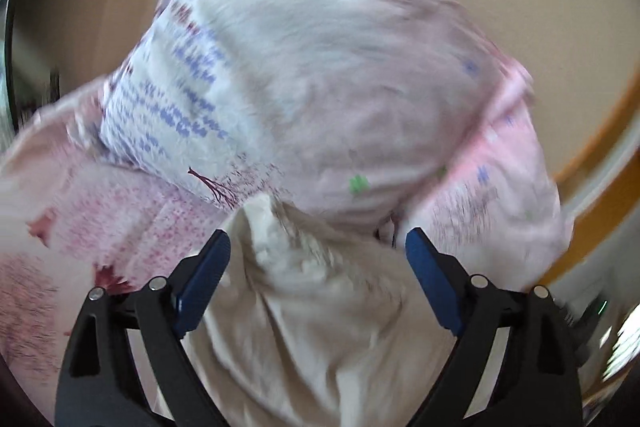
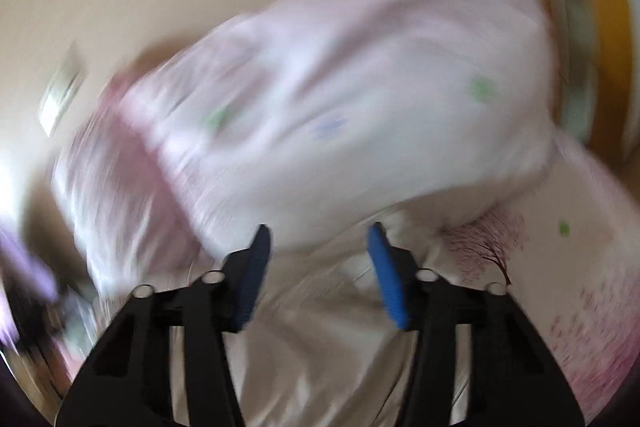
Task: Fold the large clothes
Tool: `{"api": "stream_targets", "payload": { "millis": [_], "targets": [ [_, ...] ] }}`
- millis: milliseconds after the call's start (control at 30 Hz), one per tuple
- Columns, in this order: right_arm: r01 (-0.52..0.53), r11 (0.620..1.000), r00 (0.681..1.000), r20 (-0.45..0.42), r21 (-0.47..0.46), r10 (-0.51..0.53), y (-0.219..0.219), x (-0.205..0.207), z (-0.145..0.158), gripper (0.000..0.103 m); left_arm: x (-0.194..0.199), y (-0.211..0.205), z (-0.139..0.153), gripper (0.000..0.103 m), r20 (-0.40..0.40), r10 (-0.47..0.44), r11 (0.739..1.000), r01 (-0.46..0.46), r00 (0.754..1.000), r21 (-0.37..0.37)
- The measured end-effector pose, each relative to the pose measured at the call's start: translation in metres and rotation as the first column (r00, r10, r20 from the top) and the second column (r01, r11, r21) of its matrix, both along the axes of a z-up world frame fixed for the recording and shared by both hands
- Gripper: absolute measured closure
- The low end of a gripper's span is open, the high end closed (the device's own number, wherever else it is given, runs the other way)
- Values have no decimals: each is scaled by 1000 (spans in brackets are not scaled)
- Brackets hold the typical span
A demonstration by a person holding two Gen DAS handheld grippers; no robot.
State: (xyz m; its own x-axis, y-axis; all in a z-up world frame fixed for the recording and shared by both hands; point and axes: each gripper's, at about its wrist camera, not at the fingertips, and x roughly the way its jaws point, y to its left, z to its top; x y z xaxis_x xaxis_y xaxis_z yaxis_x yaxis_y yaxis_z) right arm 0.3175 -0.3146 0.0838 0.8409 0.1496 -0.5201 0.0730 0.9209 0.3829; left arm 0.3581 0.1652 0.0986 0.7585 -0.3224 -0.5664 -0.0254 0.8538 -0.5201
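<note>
Both tongs stand unclenched over my cloth: left gripper (image 1: 318, 241) wide, right gripper (image 2: 319, 235) narrower, neither pinching anything.
Pale pink printed garment (image 1: 320, 75) lies bunched just ahead of them, cream cloth (image 1: 320, 327) beneath; blur hides its edges and print.

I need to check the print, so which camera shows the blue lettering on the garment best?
Left wrist view: the blue lettering reads as distinct rows on the garment. The right wrist view is heavily blurred, showing only faint coloured spots.

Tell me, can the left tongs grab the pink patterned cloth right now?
Probably yes. The left tongs stand wide open with nothing pinched, and the pink patterned cloth lies right ahead of them with nothing in between. The picture is blurry, so how close is hard to say.
</note>
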Motion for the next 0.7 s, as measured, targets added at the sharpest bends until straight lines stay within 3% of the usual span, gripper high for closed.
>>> {"api": "stream_targets", "payload": {
  "millis": [67, 133, 200, 267, 533, 700],
  "targets": [
    [-130, 987, 991, -29, -97, 128, 40, -7, -1, 72, -17, -24, 6, 14, 35, -61, 995, 59, 998, 77],
    [-205, 970, 978, -75, -132, 197, 64, -11, -7, 77, -34, -53, 6, 14, 54, -144, 977, 133, 988, 165],
    [-260, 954, 962, -126, -151, 242, 81, -7, -22, 80, -47, -79, 3, 14, 34, -203, 949, 188, 979, 253],
    [-284, 943, 952, -171, -173, 255, 95, -4, -28, 80, -47, -100, -2, 14, -1, -247, 926, 236, 969, 296],
    [-296, 939, 901, -380, -178, 212, 118, 42, -65, 80, -23, -132, -36, 19, -138, -257, 876, 291, 957, 385],
    [-271, 956, 851, -491, -109, 185, 112, 79, -87, 81, 7, -134, -48, 21, -208, -222, 880, 288, 953, 377]
  ]
}}
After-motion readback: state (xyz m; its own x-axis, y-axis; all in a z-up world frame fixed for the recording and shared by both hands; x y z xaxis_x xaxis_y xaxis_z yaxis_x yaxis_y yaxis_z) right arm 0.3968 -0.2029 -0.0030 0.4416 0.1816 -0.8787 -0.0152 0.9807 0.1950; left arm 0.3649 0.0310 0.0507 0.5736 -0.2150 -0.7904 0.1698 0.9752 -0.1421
